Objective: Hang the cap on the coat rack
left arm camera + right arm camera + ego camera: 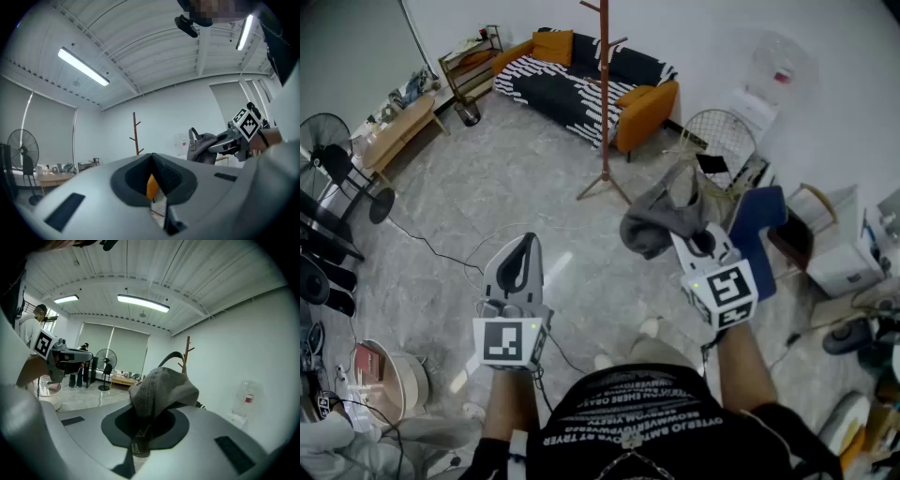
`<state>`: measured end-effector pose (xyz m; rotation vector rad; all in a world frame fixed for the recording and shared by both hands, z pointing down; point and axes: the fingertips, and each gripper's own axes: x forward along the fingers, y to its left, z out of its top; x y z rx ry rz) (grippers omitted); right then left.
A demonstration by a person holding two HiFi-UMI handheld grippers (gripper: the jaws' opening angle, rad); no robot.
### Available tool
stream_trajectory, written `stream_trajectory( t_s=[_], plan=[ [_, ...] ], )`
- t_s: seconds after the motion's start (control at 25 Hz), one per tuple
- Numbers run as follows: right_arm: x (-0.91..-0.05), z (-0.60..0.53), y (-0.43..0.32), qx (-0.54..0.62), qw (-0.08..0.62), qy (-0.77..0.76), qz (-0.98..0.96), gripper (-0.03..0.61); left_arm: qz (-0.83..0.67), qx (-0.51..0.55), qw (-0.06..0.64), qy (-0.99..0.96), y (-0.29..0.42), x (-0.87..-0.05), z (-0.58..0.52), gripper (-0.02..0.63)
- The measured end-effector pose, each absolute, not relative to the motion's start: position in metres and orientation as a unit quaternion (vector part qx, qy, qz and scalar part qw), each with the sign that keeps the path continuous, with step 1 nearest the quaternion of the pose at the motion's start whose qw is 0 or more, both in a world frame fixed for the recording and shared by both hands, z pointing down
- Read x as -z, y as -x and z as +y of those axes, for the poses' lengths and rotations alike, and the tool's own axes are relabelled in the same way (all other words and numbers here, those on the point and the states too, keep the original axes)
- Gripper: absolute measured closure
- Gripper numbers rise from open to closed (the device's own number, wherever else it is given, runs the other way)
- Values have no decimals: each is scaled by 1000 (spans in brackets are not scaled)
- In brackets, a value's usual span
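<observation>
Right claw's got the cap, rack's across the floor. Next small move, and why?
Probably step forward and carry the cap toward the coat rack, with the right claw kept shut. The cap hangs pinched in that claw, and the rack stands well ahead by the sofa, likely out of reach from here. The left claw is shut and empty.

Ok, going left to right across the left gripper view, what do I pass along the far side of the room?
First the standing fan → low wooden table → coat rack → cap → right gripper, clamped on the cap.
</observation>
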<state>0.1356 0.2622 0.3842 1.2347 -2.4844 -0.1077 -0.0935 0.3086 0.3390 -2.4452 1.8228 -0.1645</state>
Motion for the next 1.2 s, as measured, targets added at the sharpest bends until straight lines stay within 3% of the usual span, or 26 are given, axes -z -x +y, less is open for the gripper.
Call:
stream_trajectory(
  t_s=[1.2],
  plan=[
    [-368,138,-134,56,169,-417,-891,560,588,42,43,807,79,-341,174,611]
  ],
)
